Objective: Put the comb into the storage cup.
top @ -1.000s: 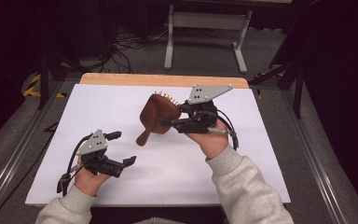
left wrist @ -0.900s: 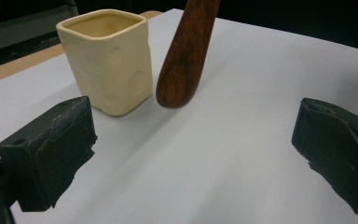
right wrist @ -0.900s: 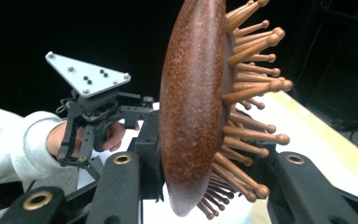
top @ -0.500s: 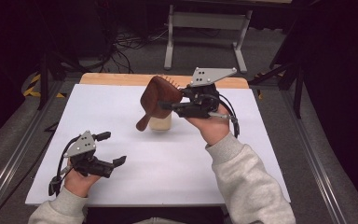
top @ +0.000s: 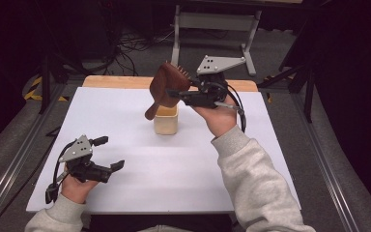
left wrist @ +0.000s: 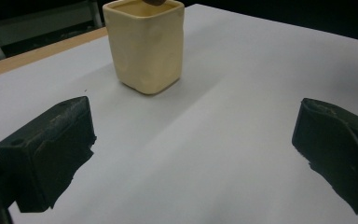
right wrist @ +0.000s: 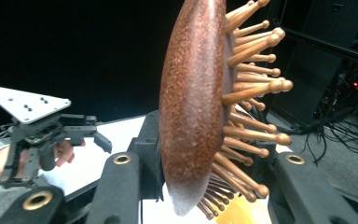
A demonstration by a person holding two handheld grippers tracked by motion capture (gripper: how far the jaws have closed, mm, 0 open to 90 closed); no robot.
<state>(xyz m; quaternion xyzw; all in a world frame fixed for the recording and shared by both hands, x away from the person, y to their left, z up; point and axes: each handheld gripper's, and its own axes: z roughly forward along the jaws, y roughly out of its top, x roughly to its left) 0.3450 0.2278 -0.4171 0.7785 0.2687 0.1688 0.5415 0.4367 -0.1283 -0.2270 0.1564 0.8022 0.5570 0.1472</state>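
Note:
A brown wooden hairbrush (top: 164, 88) with wooden pins hangs tilted in the air, its handle pointing down at a cream square cup (top: 166, 122) on the white tabletop (top: 270, 145). My right gripper (top: 175, 94) is shut on the brush head. In the right gripper view the brush (right wrist: 193, 102) stands edge-on between the jaws, pins to the right, with the cup's rim (right wrist: 242, 215) just below. My left gripper (top: 109, 152) hovers open near the table's front left. In the left gripper view its fingers (left wrist: 46, 149) stand wide apart and the cup (left wrist: 145, 46) is well ahead.
A wooden strip (top: 116, 81) runs along the table's far edge. Behind it are a grey metal stand (top: 212, 24) and cables (top: 125, 46) on the floor. Metal rails (top: 319, 159) flank the table. The left gripper (right wrist: 86, 130) appears far off in the right gripper view.
My right gripper has lifted the hairbrush up and away, over the cup. My left gripper has drifted left and a little nearer the front edge, still open.

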